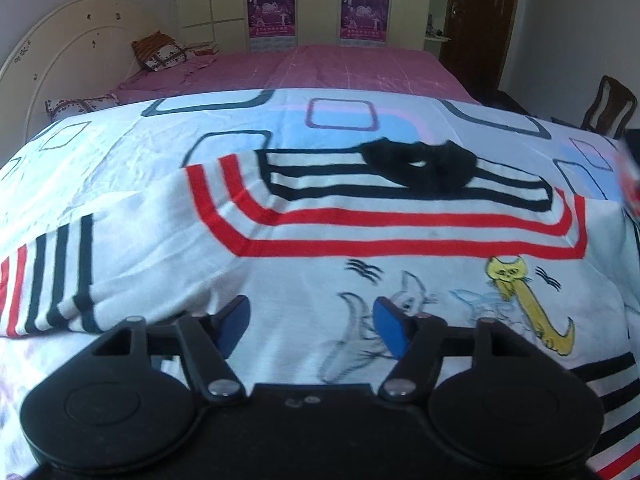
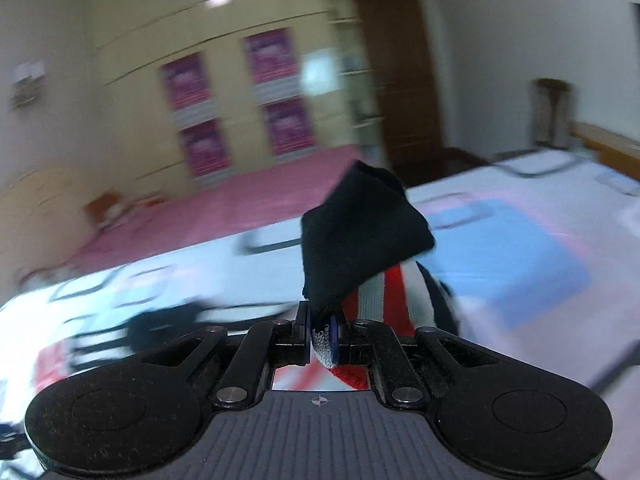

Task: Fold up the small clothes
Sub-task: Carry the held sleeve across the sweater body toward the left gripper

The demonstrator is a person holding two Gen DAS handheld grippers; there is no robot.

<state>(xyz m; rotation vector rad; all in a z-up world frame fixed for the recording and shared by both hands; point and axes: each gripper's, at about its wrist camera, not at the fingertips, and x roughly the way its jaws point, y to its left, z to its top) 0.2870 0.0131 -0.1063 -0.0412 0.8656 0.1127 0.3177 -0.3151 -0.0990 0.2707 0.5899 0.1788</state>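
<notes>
One small knitted sweater (image 1: 400, 216) lies spread flat on the bedsheet (image 1: 120, 152), its white body soft and slightly rumpled, banded with red and black stripes that run as nested squared loops below a black ribbed collar (image 1: 420, 164). Cartoon cats are drawn across the chest, one yellow (image 1: 520, 292) and others in faint blue-grey outline. One striped sleeve (image 1: 52, 280) lies out to the left side of the left wrist view. The other sleeve, with its black cuff (image 2: 360, 232) sticking up in a stiff tent shape and red, white and black stripes below, is pinched tight between the blue pads of the right gripper (image 2: 322, 334); the knit weave shows at the nip. The left gripper (image 1: 310, 320) sits low over the sweater's chest, its blue-padded fingers (image 1: 390, 328) spread wide with only fabric showing between them. Beneath, the sheet is smooth white cloth printed with rounded rectangles in grey, purple and light blue. Beyond it lies a pink bedspread (image 1: 320, 68), a curved cream headboard (image 1: 72, 48) and a pale wardrobe (image 1: 320, 0) with purple posters
</notes>
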